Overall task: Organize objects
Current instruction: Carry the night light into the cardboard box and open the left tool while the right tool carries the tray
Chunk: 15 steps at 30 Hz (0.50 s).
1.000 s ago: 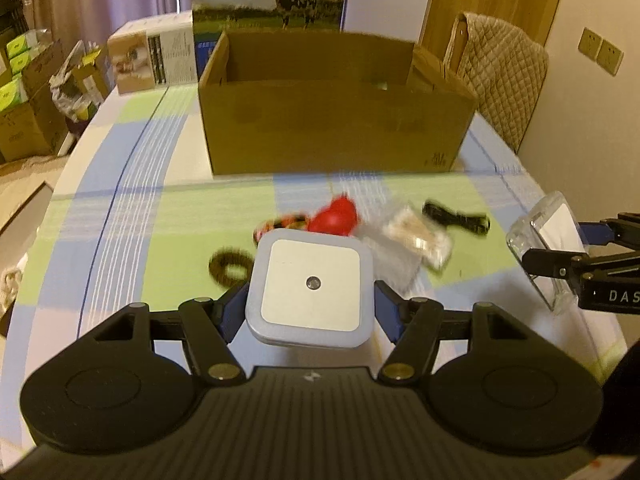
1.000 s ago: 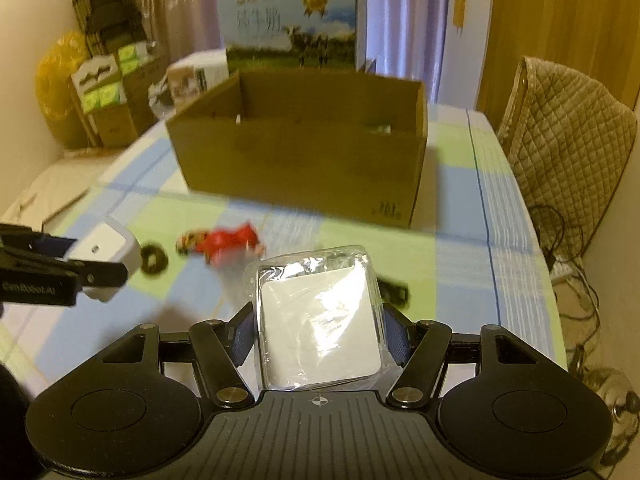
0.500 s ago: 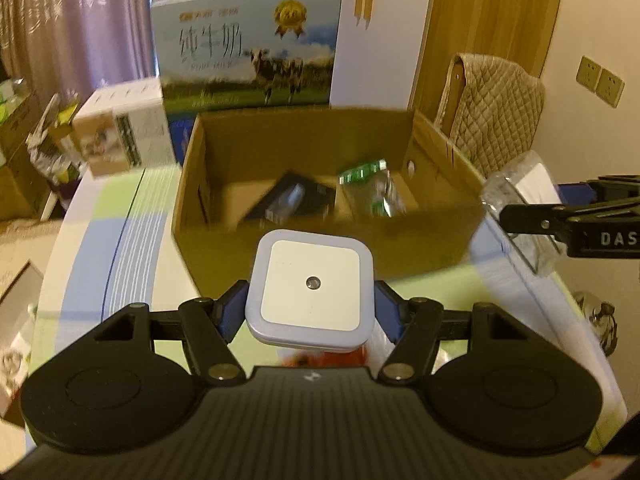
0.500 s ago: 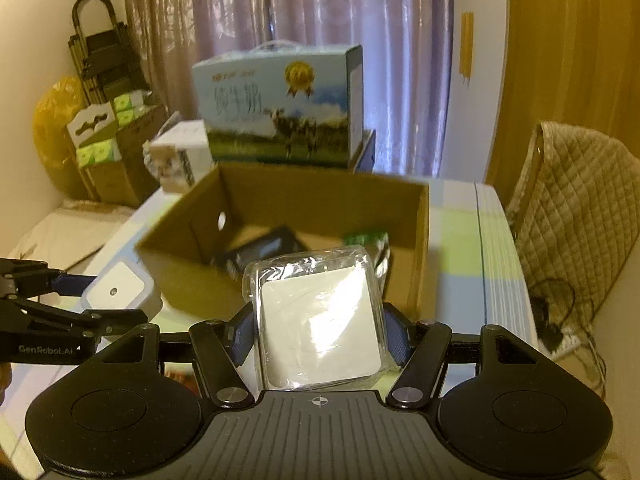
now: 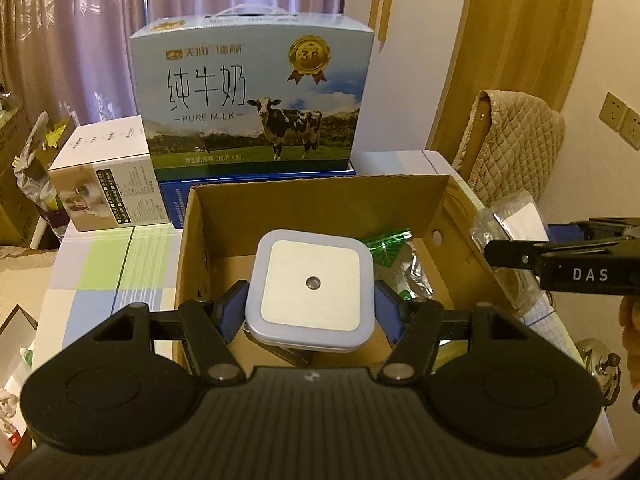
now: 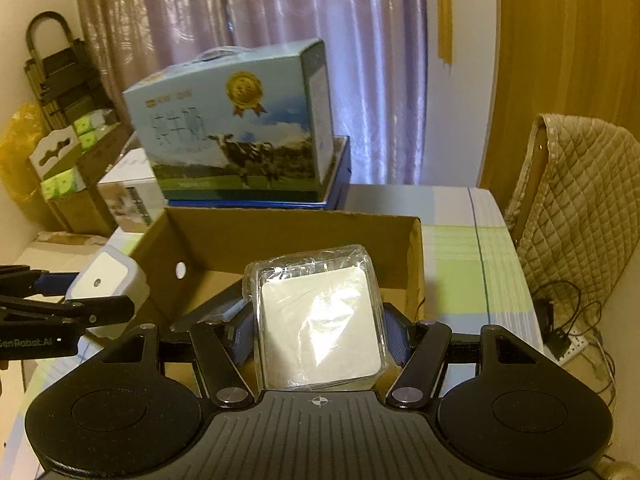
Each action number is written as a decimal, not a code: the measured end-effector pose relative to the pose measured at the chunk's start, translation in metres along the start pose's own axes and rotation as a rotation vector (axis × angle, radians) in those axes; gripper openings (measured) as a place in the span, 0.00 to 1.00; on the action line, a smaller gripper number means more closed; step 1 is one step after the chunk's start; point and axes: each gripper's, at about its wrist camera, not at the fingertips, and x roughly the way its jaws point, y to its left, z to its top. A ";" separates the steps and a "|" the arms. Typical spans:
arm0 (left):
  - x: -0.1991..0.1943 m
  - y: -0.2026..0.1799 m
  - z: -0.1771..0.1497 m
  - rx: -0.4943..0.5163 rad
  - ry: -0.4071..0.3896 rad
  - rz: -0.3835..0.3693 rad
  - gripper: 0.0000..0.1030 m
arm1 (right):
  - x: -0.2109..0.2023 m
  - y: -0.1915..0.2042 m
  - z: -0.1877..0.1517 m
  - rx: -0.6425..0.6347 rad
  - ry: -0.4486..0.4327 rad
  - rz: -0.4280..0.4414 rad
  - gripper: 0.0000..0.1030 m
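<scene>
Both grippers have risen from the table and now hang over the open box, each with its load unchanged.

Left wrist view: the left gripper [image 5: 311, 312] sits low in the frame's centre, its blue pads pressed against the sides of a square night light [image 5: 311, 289], white face up with a small sensor dot in the middle. Beneath it lies the cardboard box [image 5: 320, 196], and a green foil packet [image 5: 394, 252] rests on the box floor just right of the light. At the right edge the right gripper [image 5: 516, 258] reaches in, clamping a wrapped pad [image 5: 510, 220] over the box's right wall. A milk carton [image 5: 252, 100] stands behind the box, top centre, with a white box [image 5: 108, 176] at its left.

Right wrist view: the right gripper [image 6: 318, 336] is clamped on the wrapped pad [image 6: 318, 328] at lower centre, above the box [image 6: 288, 236]. At the left edge the left gripper [image 6: 96, 300] holds the night light [image 6: 106, 280] just outside the box's left wall. A table [image 6: 460, 240] with a checked cloth spreads to the right.
</scene>
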 end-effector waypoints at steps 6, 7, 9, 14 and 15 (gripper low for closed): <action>0.019 0.007 0.001 -0.015 0.012 0.004 0.60 | 0.016 -0.003 0.004 0.014 0.007 -0.008 0.59; 0.023 0.009 0.001 -0.028 0.008 0.005 0.59 | 0.018 -0.003 0.005 0.023 0.007 -0.008 0.59; 0.031 0.012 0.002 -0.056 0.005 0.008 0.73 | 0.024 -0.003 0.006 0.046 0.015 0.002 0.59; 0.034 0.014 -0.002 -0.091 0.001 0.005 0.78 | 0.032 -0.001 0.001 0.060 0.031 0.010 0.59; 0.033 0.014 -0.004 -0.084 0.001 0.010 0.79 | 0.033 -0.001 0.001 0.063 0.033 0.009 0.59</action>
